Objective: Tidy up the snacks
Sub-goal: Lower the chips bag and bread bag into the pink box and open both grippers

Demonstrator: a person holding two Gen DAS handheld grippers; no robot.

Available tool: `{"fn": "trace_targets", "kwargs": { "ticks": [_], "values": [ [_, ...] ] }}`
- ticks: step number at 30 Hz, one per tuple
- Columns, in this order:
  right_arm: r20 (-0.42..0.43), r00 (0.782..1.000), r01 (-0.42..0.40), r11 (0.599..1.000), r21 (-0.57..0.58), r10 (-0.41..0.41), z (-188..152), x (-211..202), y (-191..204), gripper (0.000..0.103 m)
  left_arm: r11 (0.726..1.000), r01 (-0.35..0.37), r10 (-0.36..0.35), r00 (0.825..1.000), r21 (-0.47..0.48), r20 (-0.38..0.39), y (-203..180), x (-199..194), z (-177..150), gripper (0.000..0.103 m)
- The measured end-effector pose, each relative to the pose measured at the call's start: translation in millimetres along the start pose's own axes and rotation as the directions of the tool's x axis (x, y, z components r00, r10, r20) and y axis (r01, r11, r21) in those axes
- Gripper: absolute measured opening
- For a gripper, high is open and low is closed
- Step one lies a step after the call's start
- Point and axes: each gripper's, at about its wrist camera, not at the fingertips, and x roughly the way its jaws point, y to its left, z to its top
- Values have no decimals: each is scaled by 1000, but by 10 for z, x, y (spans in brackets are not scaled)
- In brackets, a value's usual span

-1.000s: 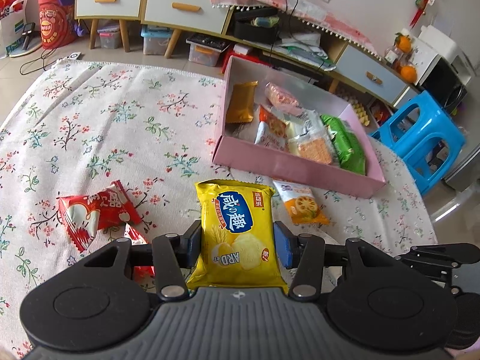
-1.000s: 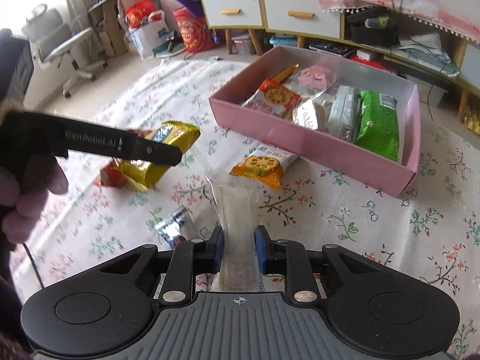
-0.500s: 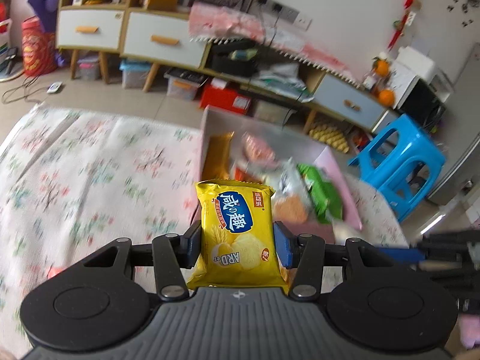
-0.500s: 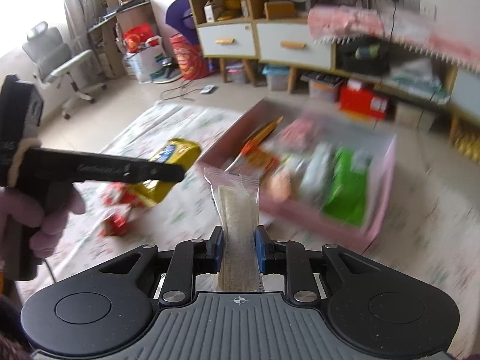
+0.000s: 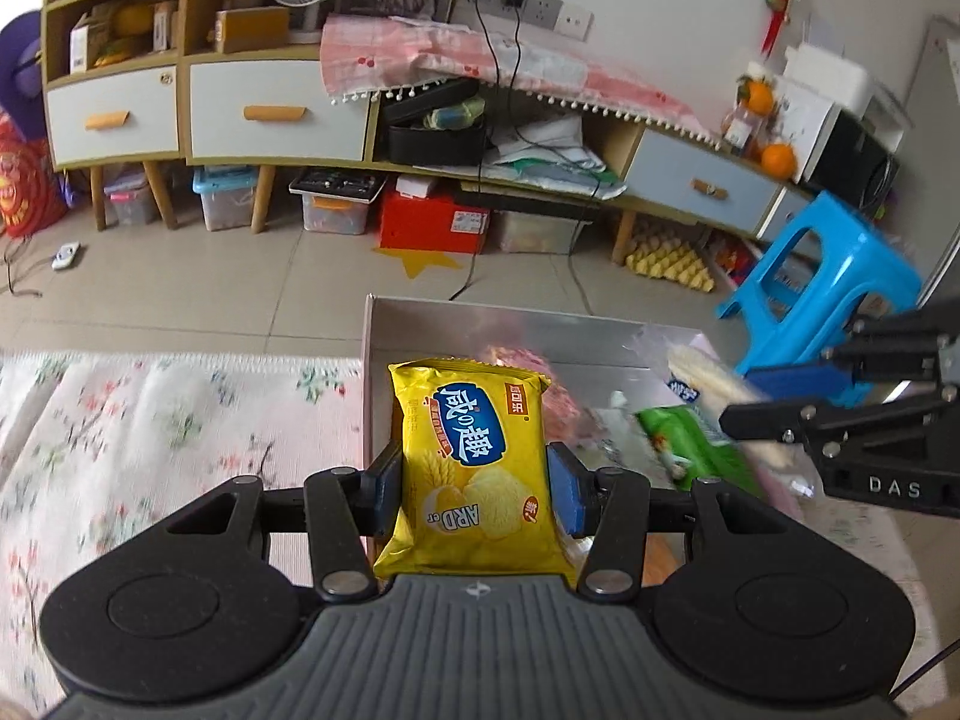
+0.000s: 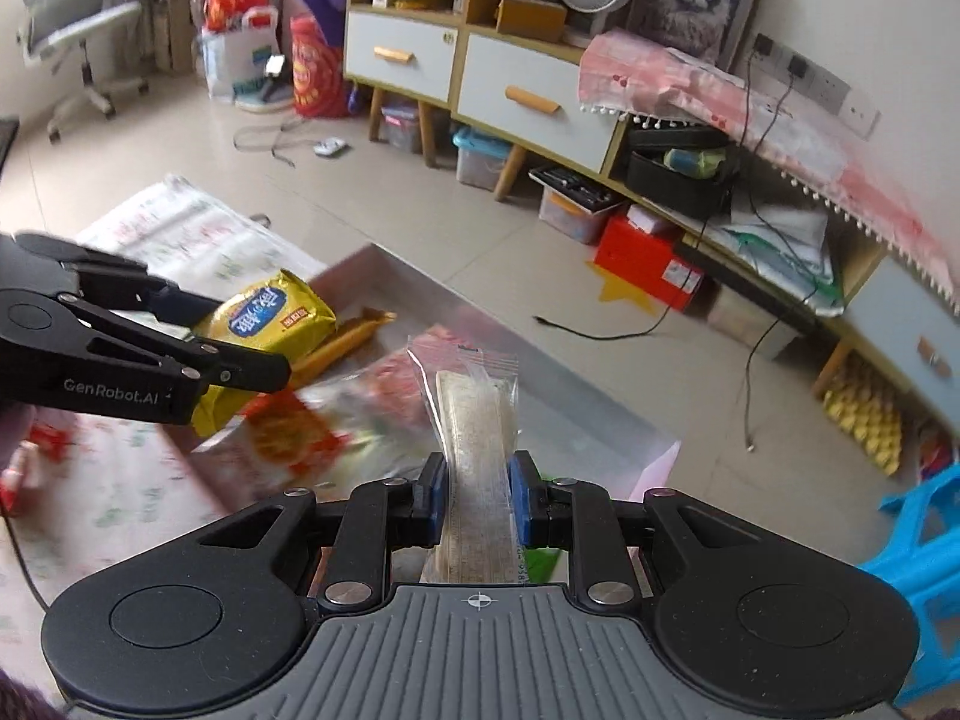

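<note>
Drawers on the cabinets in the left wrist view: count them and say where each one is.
3. Two white drawers sit side by side at upper left, the left white drawer and the right white drawer; the pale blue drawer is at right. More may be hidden behind the blue stool.

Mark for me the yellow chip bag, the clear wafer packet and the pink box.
yellow chip bag (image 5: 471, 456), left wrist view, middle of its printed front.
clear wafer packet (image 6: 477, 420), right wrist view, wafer inside the wrapper.
pink box (image 5: 367, 396), left wrist view, left wall.
</note>
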Motion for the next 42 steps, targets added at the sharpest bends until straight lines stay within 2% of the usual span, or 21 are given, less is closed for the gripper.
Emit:
{"fn": "trace_targets", "kwargs": {
  "ticks": [5, 10, 17, 19, 25, 33, 37, 42],
  "values": [
    [-36, 998, 39, 997, -66, -42, 98, 297, -74, 21, 999, -27, 28, 999, 44, -19, -19, 140, 40, 46],
    [-69, 996, 42, 996, -78, -47, 146, 479, -159, 21, 996, -54, 56, 998, 70, -25, -4, 188, 40, 46],
    [-83, 995, 51, 993, -102, -59, 173, 574, -183, 23, 996, -67, 69, 997, 55, -31, 32, 239, 57, 47],
    [-79, 995, 58, 994, -95, -65, 181, 576, -189, 24, 996, -71, 72, 997, 47, -19, 37, 231, 48, 50],
    [-75, 997, 3, 993, -120, -12, 192, 554, -139, 29, 997, -58, 59, 998, 44, -1, 31, 198, 77, 61],
    [-122, 992, -66, 981, -184, 44, 242, 566, -32, 31, 997, -54, 54, 999, 48, -2, 22, 204, 92, 63],
    [-140, 990, -32, 968, -247, -3, 268, 603, 31, 29, 997, -52, 52, 999, 48, -6, 23, 220, 92, 64],
    [-134, 975, 115, 922, -371, -176, 250, 692, 80, 29, 998, -50, 50, 999, 49, -6, 20, 229, 89, 64]
  ]
}}
